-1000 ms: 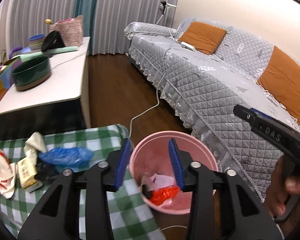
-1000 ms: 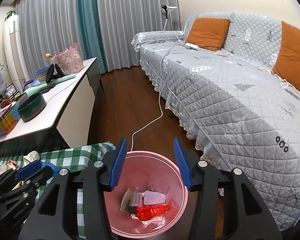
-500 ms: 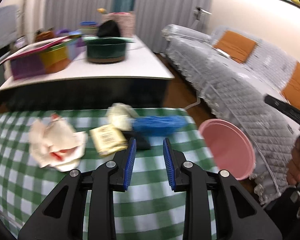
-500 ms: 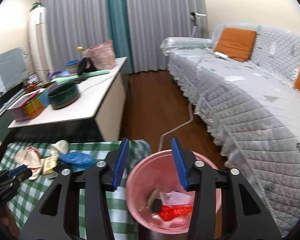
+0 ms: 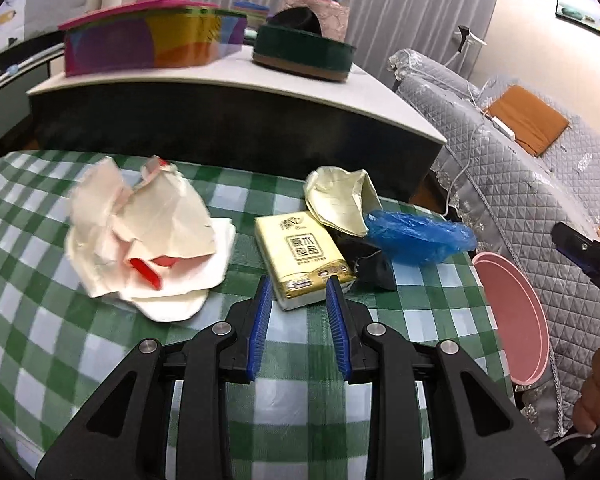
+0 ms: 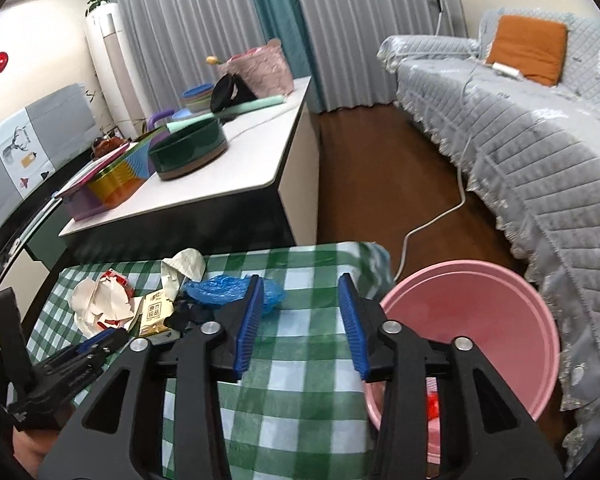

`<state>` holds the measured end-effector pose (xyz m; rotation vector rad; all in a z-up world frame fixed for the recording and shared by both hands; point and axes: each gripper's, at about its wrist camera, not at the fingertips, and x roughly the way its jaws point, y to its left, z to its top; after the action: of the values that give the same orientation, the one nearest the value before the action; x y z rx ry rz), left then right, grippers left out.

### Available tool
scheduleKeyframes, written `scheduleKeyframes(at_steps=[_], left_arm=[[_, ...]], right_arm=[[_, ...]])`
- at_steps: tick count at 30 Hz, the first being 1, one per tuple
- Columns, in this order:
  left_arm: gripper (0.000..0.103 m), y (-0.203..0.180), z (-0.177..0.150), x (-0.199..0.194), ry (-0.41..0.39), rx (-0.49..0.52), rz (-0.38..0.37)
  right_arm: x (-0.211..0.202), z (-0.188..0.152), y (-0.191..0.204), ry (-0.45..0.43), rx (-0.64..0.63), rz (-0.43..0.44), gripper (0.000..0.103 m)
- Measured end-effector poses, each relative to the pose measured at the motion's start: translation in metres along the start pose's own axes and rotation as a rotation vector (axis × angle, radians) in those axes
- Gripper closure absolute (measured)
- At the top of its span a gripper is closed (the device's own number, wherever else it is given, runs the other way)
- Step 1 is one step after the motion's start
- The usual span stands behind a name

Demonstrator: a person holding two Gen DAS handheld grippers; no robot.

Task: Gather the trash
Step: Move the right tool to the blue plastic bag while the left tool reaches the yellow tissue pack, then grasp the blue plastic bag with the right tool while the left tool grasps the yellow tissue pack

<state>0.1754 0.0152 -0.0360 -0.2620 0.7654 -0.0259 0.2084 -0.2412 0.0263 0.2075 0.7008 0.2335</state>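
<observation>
Two tools angled down over checkered counter (image 5: 52, 344): left tool (image 5: 298, 284) parted, empty, tissue pack (image 5: 300, 256) just ahead; right tool (image 6: 300, 286) opening, empty, pink bin (image 6: 500, 312) at right.

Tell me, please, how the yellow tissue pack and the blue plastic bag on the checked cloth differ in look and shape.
The tissue pack is a flat yellow block with printed characters; the blue plastic bag is crumpled, translucent and unprinted. The pack lies just ahead of the left claw; the bag lies further right, nearer the pink bin. Both rest on the checked cloth.
</observation>
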Motion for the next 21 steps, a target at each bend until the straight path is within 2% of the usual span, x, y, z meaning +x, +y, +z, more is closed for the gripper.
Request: scheduleKeyframes(at_steps=[3,4,5,9,21], left_arm=[[0.072,-0.002,0.002,0.013,0.013,-0.007,0.005],[0.069,-0.001,0.004,0.016,0.016,-0.017,0.008],[0.062,0.0,0.006,0.019,0.018,-0.027,0.011],[0.051,0.002,0.011,0.038,0.049,-0.064,0.008],[0.035,-0.01,0.014,0.054,0.09,-0.014,0.034]], right_arm=[[0.017,0.0,0.004,0.029,-0.001,0.02,0.052],[0.024,0.0,0.006,0.038,-0.003,0.022,0.048],[0.027,-0.001,0.007,0.046,-0.002,0.03,0.046],[0.046,0.0,0.013,0.079,-0.008,0.061,0.039],[0.08,-0.002,0.023,0.145,-0.016,0.106,0.034]])
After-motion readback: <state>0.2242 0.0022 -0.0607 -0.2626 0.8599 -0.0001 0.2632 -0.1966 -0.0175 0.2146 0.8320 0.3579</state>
